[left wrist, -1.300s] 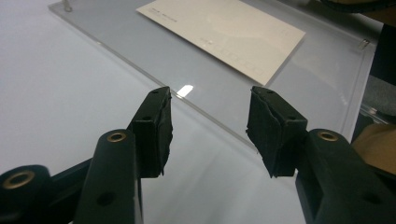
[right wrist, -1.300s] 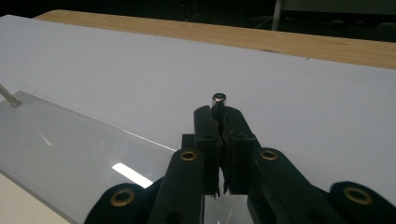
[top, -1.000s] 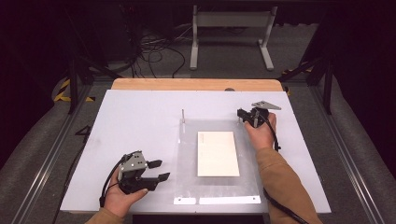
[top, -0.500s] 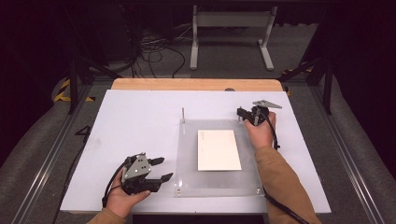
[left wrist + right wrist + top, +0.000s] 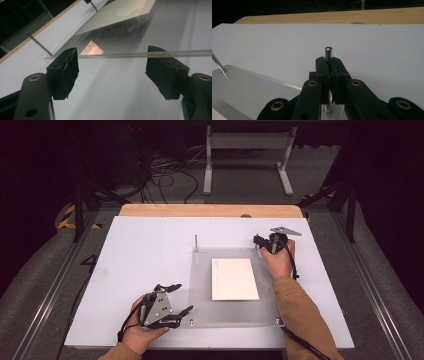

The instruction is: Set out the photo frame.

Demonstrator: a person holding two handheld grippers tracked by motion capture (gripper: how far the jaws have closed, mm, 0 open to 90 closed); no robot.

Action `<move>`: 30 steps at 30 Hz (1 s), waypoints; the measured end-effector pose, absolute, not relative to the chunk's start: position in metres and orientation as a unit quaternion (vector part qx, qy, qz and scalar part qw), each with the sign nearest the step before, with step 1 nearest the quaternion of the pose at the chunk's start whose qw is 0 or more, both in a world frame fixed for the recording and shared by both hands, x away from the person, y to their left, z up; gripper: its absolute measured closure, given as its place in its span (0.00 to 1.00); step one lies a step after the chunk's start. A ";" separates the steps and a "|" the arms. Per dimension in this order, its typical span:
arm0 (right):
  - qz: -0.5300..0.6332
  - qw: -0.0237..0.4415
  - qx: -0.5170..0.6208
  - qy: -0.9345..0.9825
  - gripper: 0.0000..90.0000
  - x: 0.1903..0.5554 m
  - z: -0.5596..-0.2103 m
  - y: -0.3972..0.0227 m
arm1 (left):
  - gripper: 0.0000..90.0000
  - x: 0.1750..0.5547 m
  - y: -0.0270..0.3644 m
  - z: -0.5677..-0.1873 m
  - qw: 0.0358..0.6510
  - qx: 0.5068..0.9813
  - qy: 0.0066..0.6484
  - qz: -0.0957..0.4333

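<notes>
Black jaws of the right gripper are clamped on an upright metal pin at the far right corner of a clear acrylic sheet, and the pin's top is seen above the pads. At the near left of the white table, the left gripper is held with its jaws wide apart; they have just been opening, and the sheet's edge is seen between the pads, gripped by neither. A white paper is seen lying flat at the sheet's middle. A second thin pin is seen standing at the sheet's far left corner.
</notes>
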State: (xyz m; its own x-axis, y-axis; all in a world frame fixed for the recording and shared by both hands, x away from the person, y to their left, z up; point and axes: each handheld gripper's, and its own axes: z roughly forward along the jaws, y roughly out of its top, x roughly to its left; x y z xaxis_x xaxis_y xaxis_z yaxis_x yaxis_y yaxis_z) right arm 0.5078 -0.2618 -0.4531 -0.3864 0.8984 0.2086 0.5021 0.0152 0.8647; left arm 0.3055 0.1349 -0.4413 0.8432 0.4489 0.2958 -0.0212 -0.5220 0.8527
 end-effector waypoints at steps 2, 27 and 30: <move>0.477 0.206 0.516 0.681 0.95 0.508 -0.453 -0.262 | 0.27 0.305 0.129 -0.442 0.473 0.838 0.112 0.250; 0.473 0.202 0.501 0.696 0.82 0.503 -0.450 -0.270 | 0.63 0.311 0.116 -0.430 0.488 0.825 0.066 0.276; 0.476 0.208 0.485 0.703 0.71 0.498 -0.449 -0.278 | 0.65 0.315 0.117 -0.423 0.499 0.820 0.072 0.271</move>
State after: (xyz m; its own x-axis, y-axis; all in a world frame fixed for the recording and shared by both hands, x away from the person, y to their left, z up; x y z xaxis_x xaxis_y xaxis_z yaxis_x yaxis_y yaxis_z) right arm 0.4980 -0.2776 -0.4490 -0.4420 0.8808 0.1696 0.4847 0.0754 0.8714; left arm 0.3147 0.1174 -0.4233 0.8425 0.3885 0.3731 -0.1525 -0.4923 0.8569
